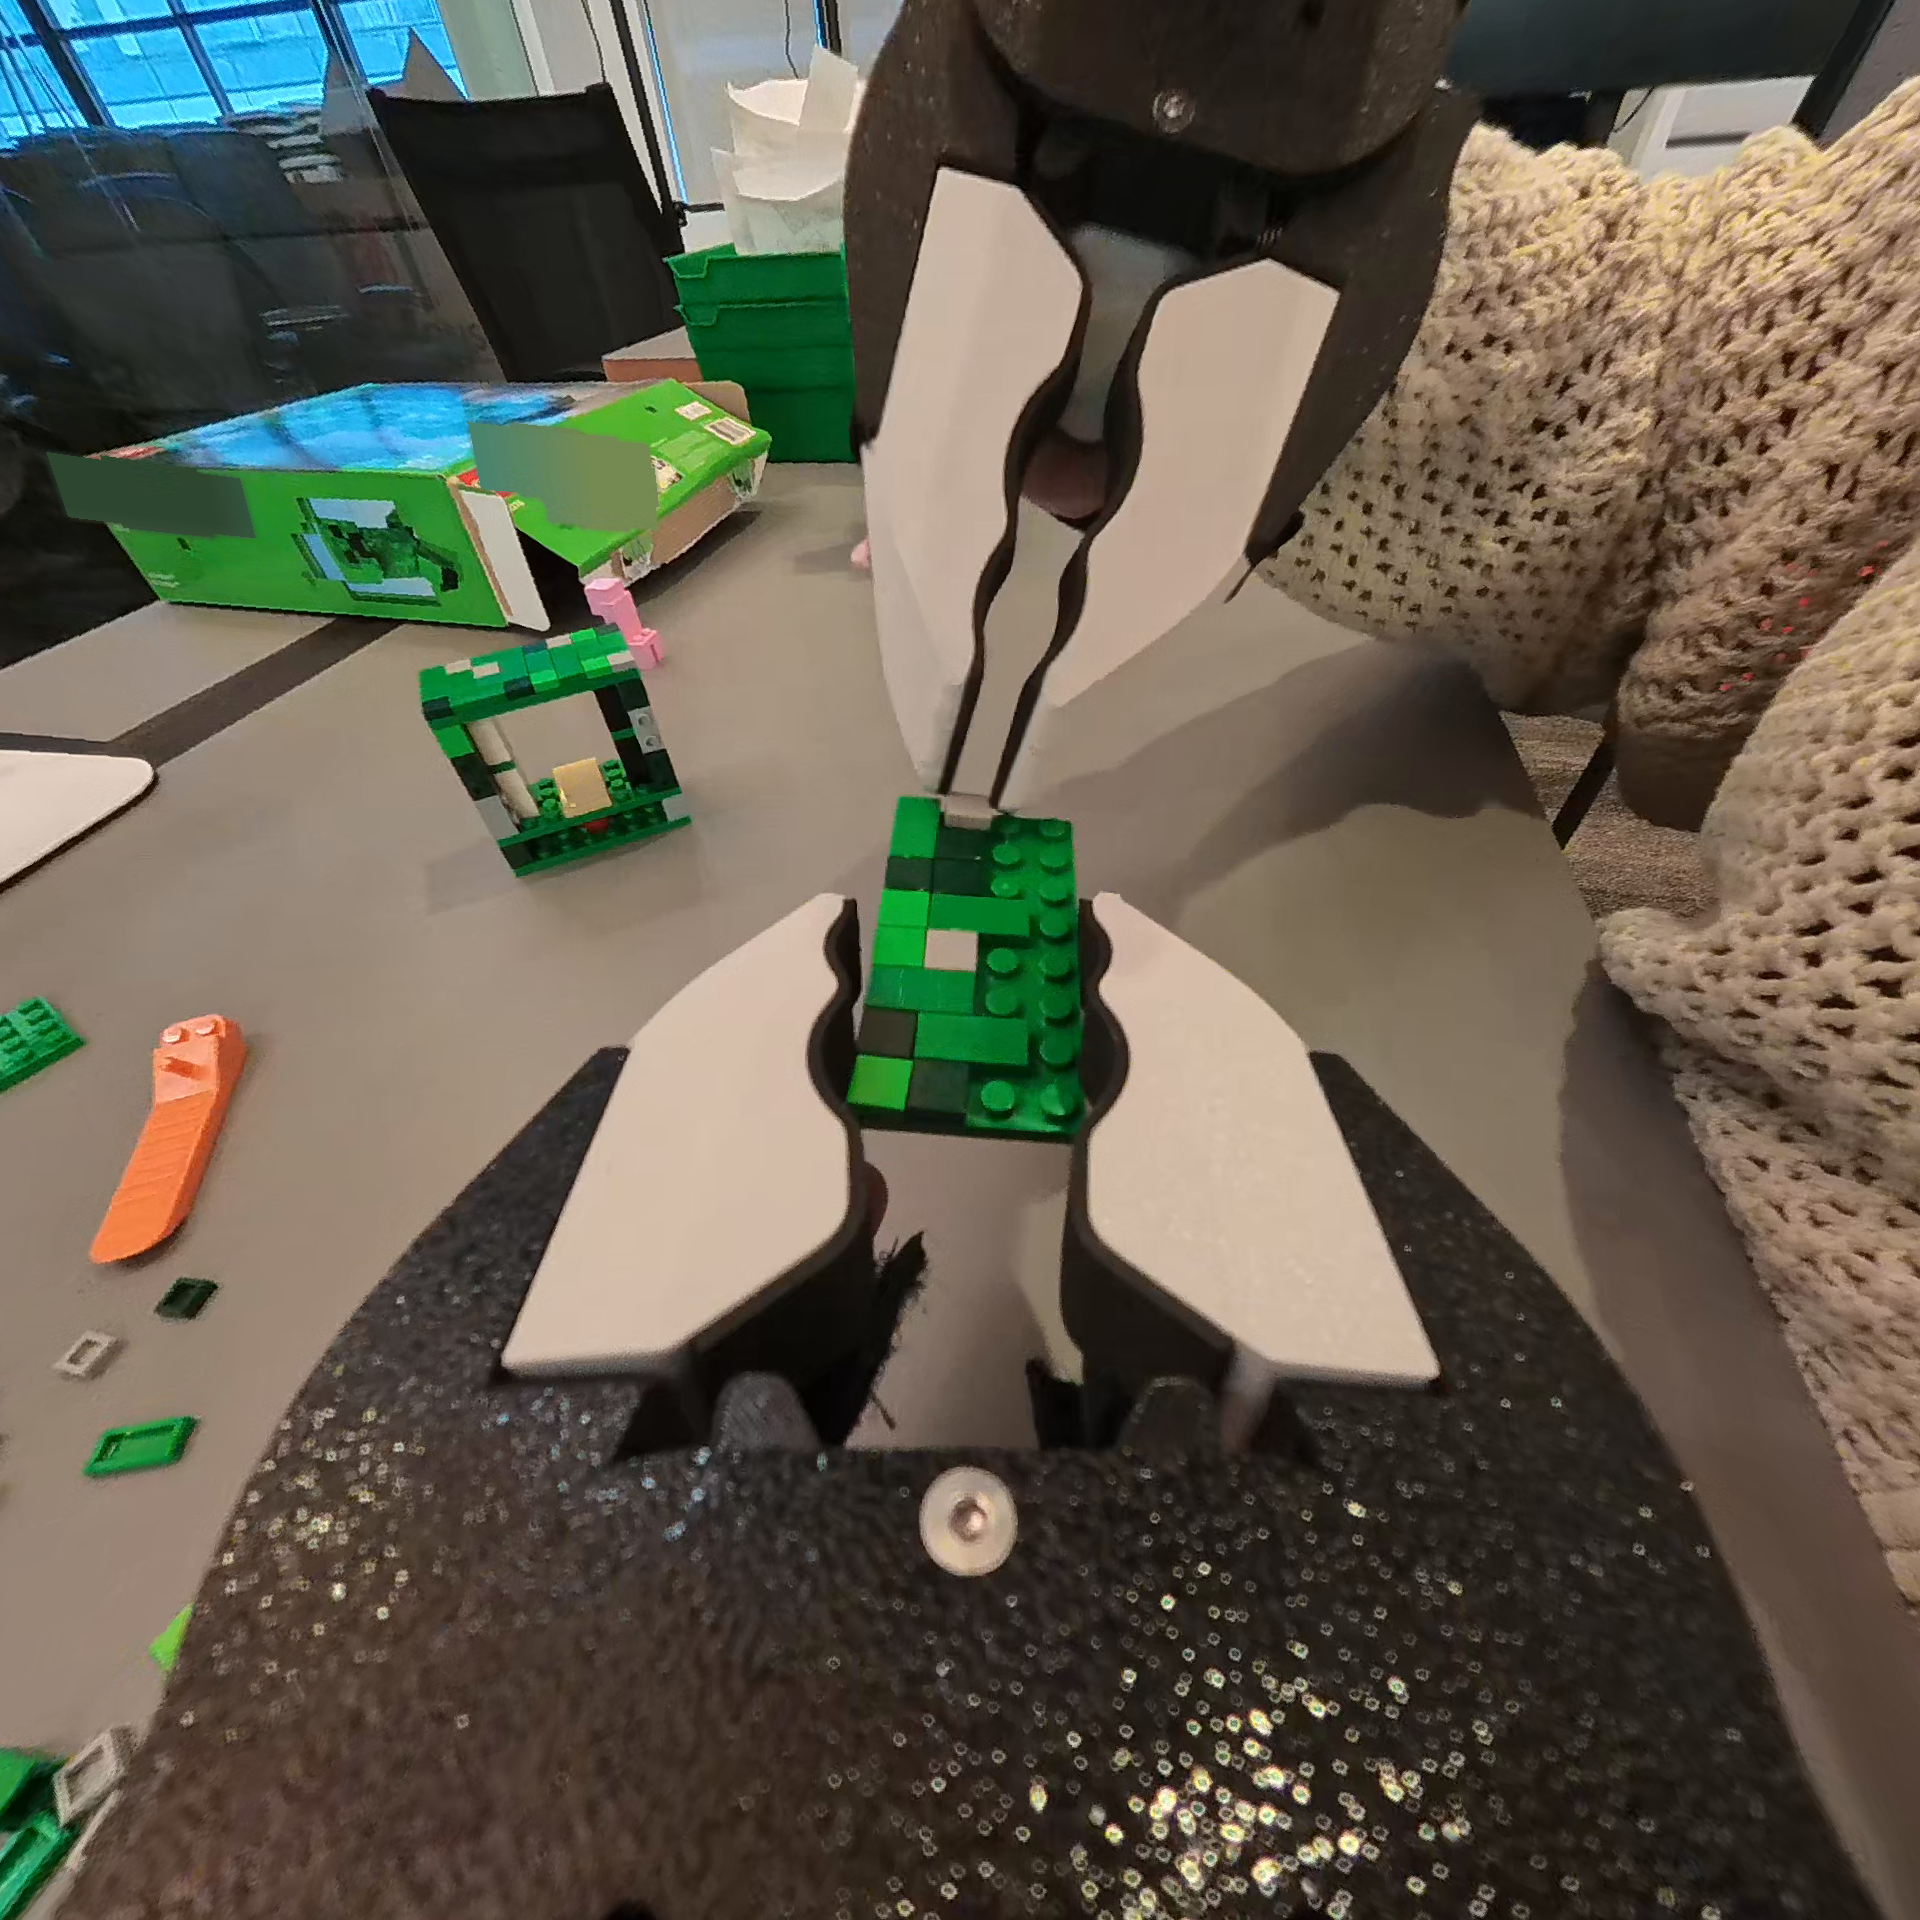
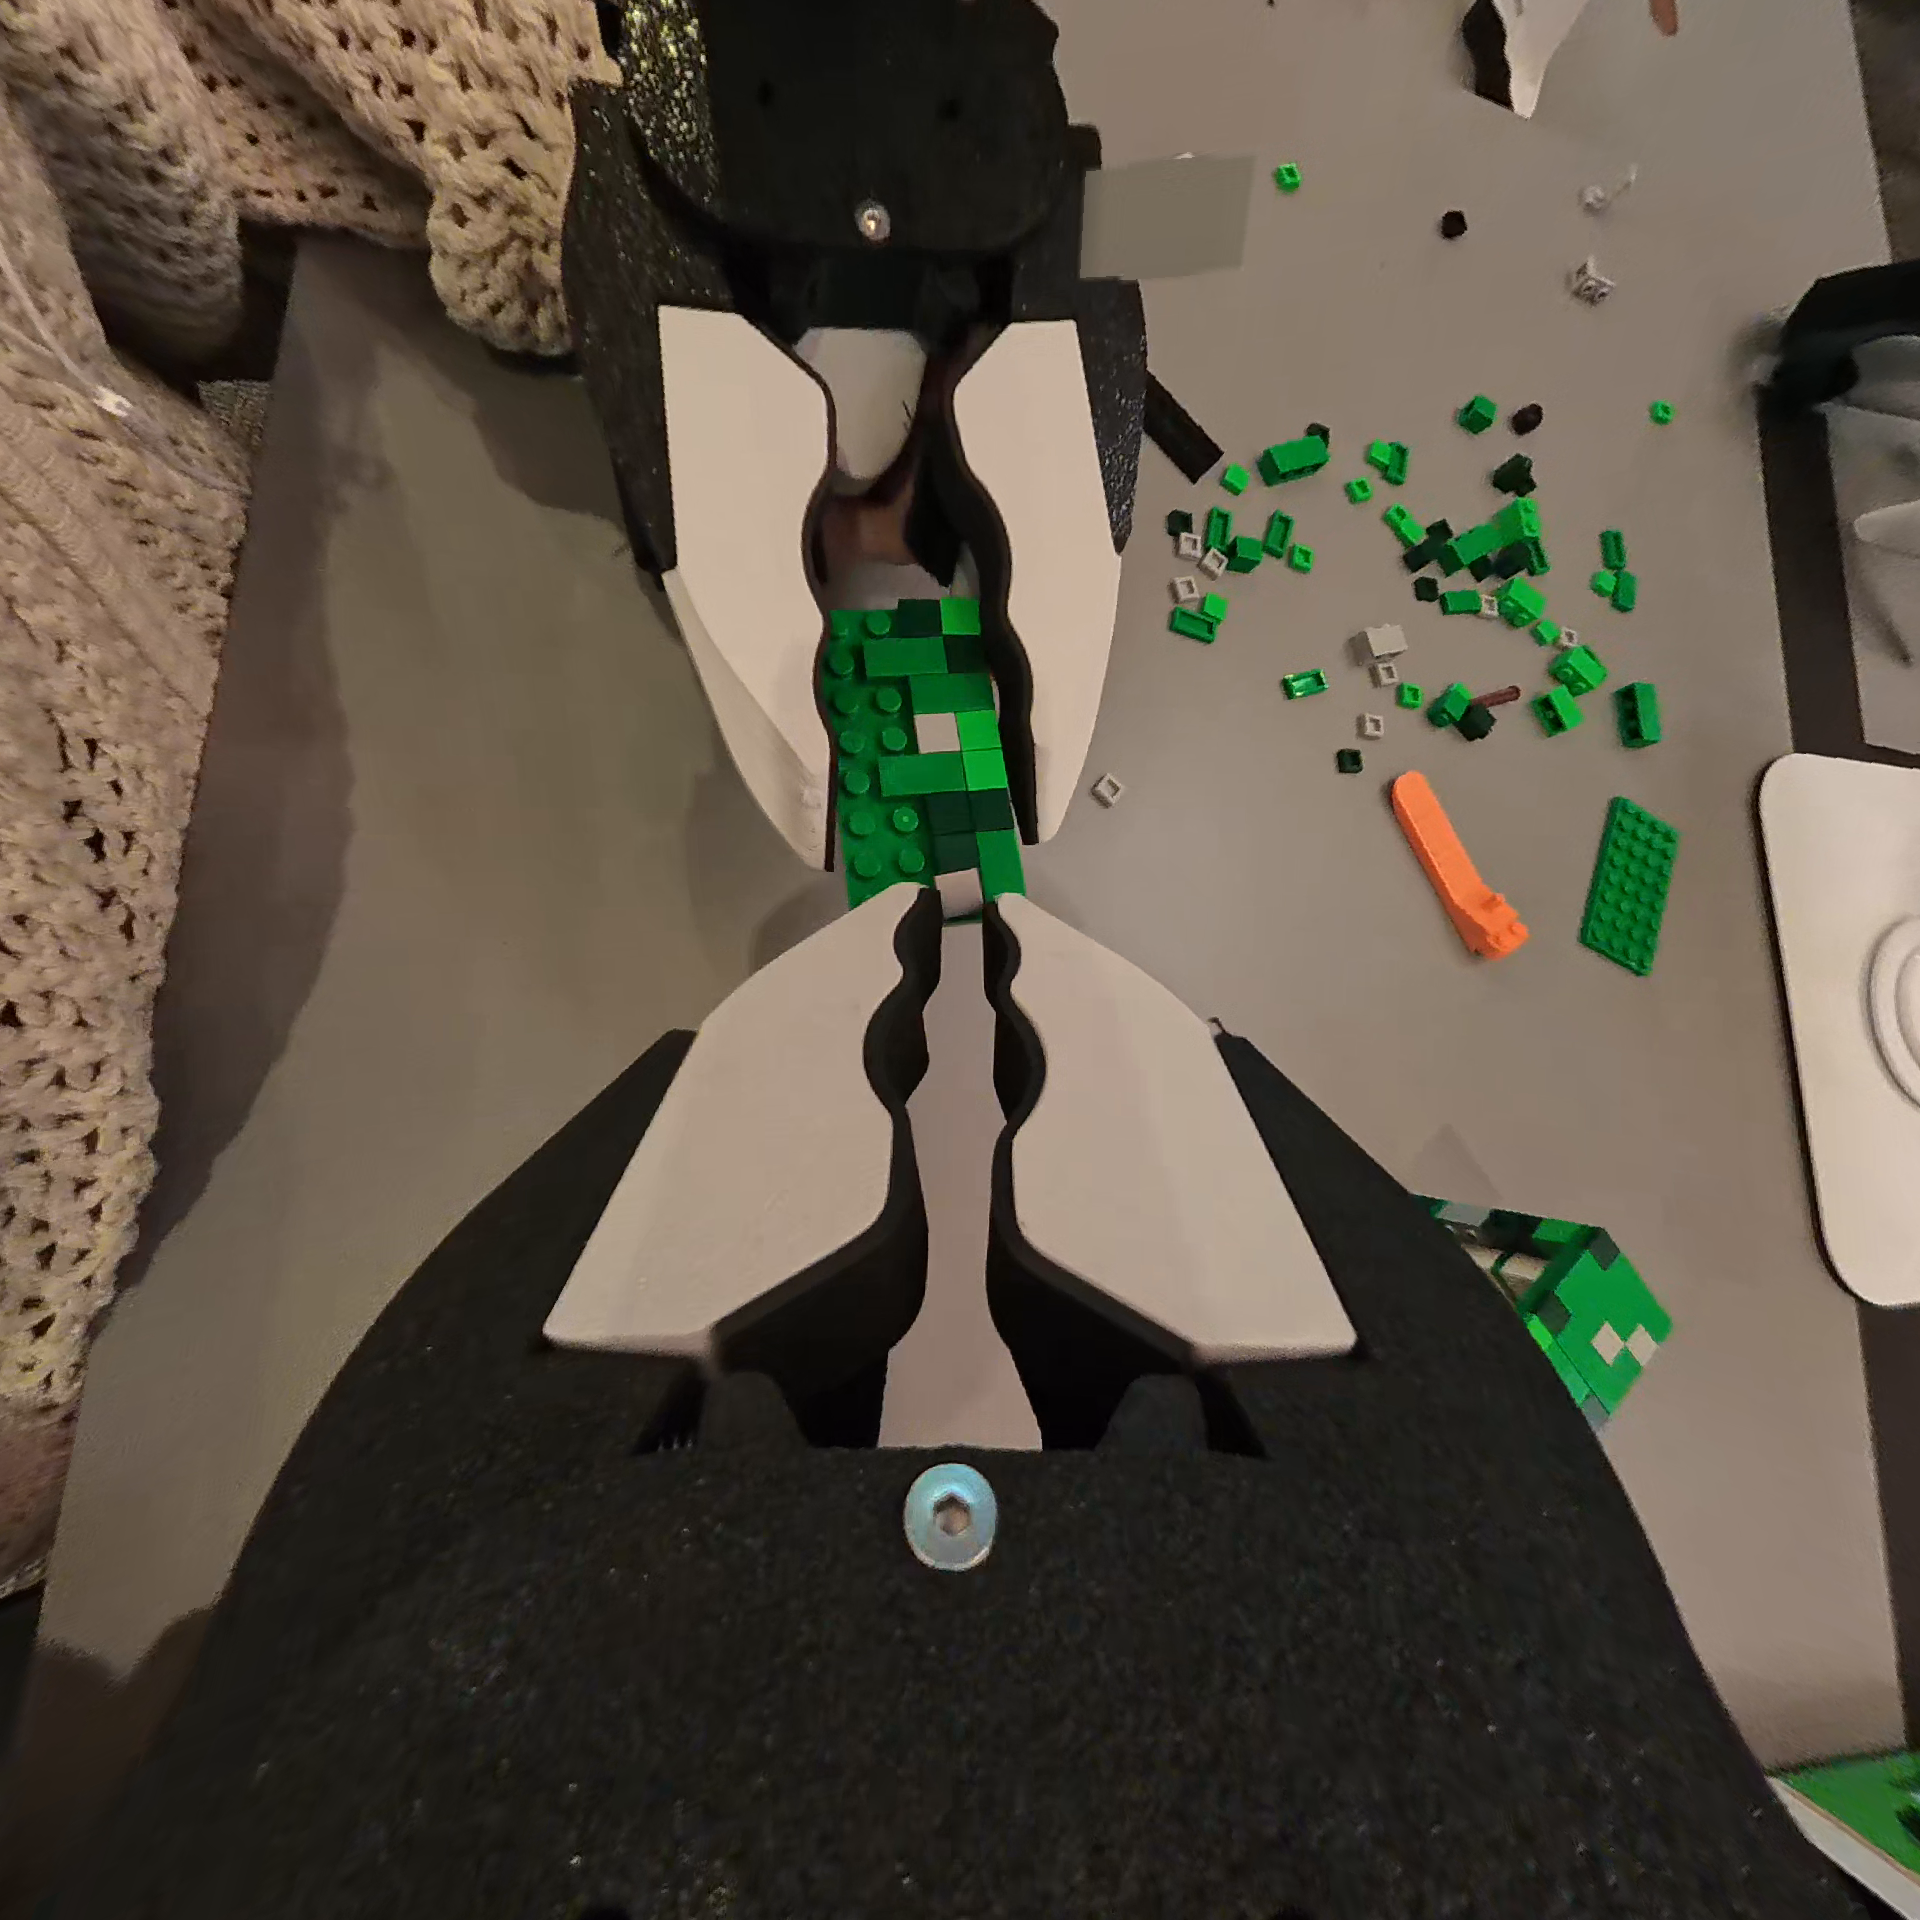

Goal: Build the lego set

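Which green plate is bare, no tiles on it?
The loose green plate lying flat beside the orange separator: its studs are all exposed. The tiled plate is part-covered and held between the left gripper fingers.

It looks like an office or meeting room. A smooth grey worktop point(image 1: 364, 935) carries the things. Beyond the tool, past the worktop's far edge, stands a black fabric-backed chair point(image 1: 520, 208). Behind that chair a large grid-paned window point(image 1: 208, 52) shows daylight. To the chair's right sit stacked green plastic bins point(image 1: 769, 332).
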`<state>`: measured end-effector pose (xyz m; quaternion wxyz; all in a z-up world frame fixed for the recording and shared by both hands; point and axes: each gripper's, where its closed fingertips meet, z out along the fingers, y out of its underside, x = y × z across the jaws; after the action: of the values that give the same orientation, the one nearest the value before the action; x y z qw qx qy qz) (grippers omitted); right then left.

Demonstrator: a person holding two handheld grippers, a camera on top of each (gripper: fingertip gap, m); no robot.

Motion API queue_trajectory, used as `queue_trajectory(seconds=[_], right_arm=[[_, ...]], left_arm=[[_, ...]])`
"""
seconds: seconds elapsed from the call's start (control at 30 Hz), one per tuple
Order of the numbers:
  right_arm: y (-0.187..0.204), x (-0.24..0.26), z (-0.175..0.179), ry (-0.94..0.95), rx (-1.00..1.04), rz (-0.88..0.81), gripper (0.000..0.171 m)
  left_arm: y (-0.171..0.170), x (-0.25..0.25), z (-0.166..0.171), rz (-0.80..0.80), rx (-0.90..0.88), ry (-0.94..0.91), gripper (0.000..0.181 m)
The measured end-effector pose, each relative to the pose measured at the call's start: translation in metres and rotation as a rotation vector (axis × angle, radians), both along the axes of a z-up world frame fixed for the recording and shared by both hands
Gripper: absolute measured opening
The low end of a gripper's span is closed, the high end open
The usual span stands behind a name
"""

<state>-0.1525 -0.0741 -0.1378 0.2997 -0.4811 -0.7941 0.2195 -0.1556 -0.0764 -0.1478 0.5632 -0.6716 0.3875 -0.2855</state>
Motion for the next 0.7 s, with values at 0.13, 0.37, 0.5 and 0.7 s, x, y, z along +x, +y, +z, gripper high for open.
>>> queue_trajectory(seconds=[0.13,0.37,0.5,0.7], right_arm=[[0.0,-0.0004,0.0014,-0.017,0.008,-0.007,0.007],[-0.0005,0.0,0.0015,-0.029,0.009,-0.015,0.007],[-0.0015,0.0003,0.0012,-0.033,0.002,-0.015,0.012],[-0.0009,0.001,0.0037,-0.024,0.015,-0.017,0.013]], left_arm=[[-0.0005,-0.0005,0.0016,0.003,0.011,0.001,0.039],[-0.0012,0.0001,0.0018,0.0,0.014,0.002,0.039],[-0.0016,0.0006,0.0012,-0.002,0.014,0.003,0.039],[-0.0014,0.0002,0.0023,-0.001,0.009,-0.008,0.039]])
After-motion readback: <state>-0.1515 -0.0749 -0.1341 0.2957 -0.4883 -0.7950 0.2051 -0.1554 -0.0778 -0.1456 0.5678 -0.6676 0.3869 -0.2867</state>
